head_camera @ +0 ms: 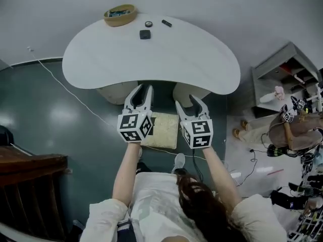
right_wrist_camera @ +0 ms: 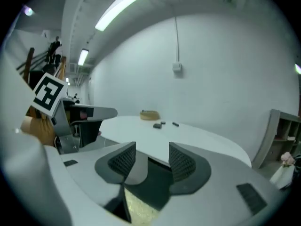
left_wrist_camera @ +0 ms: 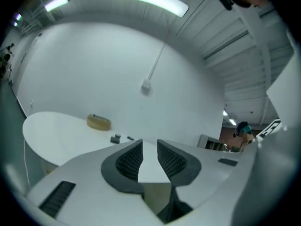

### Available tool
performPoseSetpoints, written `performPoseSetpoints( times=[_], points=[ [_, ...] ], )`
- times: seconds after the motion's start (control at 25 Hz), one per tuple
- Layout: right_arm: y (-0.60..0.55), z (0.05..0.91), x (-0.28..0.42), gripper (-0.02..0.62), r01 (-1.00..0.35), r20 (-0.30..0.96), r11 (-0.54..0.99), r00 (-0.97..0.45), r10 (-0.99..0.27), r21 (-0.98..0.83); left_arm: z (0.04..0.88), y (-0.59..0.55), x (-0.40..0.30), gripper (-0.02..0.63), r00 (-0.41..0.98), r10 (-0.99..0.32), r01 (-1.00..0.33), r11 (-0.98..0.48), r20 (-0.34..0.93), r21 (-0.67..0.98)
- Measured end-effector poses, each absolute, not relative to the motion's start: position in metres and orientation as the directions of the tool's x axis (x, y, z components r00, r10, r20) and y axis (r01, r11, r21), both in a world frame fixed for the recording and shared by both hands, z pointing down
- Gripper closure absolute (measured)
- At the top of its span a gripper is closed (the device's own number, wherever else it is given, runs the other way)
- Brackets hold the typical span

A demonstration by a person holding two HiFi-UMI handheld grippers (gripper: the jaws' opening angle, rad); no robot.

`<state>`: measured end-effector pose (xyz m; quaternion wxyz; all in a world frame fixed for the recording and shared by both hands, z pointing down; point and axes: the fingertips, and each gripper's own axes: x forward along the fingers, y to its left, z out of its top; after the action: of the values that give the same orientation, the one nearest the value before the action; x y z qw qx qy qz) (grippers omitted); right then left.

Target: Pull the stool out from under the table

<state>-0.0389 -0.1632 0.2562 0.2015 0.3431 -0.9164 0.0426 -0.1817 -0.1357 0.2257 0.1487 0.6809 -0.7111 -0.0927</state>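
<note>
In the head view the white table (head_camera: pixel 151 59) fills the 12 o'clock part, with a basket (head_camera: pixel 120 14) at its far rim. The stool (head_camera: pixel 160 130) stands on the dark floor (head_camera: pixel 60 115) at the 6 o'clock side of the table. Its pale rough seat shows whole, and a strip of floor shows between the seat and the table edge, so it is already out from under the table. Whether the task put it there, this moment does not say. The seat looks almost square, maybe a little longer from 12 to 6 o'clock, but the steep view does not let me be sure.

Both tools point toward 12 o'clock, with the stool between them. From the left gripper (head_camera: pixel 144 89) it is at about 5 o'clock, and from the right gripper (head_camera: pixel 186 102) at about 7 o'clock. The left one seems slightly nearer to the seat's side.

In the left gripper view the jaws stand a narrow gap apart with nothing between them. Only the tabletop and the white wall (left_wrist_camera: pixel 94 69) are beyond. The stool is not visible here.

In the right gripper view the jaws stand wider apart and are also empty. The table edge is ahead of them. At 6 o'clock, below the jaws, a piece of the rough yellowish seat (right_wrist_camera: pixel 136 211) shows.
</note>
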Motion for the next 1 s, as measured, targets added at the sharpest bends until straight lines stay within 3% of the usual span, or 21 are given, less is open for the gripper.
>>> performPoseSetpoints(
  times=[0.12,0.4,0.6,1.0],
  points=[
    [-0.160,0.184,-0.036,0.369,-0.661,0.221,0.750,-0.735,-0.642,-0.021,0.154,-0.127,-0.170,0.495,-0.037,-0.999,-0.960,0.025,-0.038,0.280],
    [-0.145,0.096,-0.001,0.535,-0.703,-0.040,0.705,-0.705,-0.708,-0.090,0.061,-0.099,-0.134,0.503,-0.054,-0.983,-0.998,0.058,-0.177,-0.016],
    [-0.125,0.105,0.017,0.565,-0.729,-0.042,0.684,-0.683,-0.729,-0.027,0.063,-0.074,-0.117,0.571,-0.075,-0.984,-0.986,0.097,-0.163,-0.134],
    [-0.115,0.128,0.029,0.565,-0.755,0.021,0.656,-0.656,-0.754,-0.012,0.100,-0.063,-0.113,0.580,-0.057,-0.994,-0.994,0.066,-0.096,-0.086]
  ],
)
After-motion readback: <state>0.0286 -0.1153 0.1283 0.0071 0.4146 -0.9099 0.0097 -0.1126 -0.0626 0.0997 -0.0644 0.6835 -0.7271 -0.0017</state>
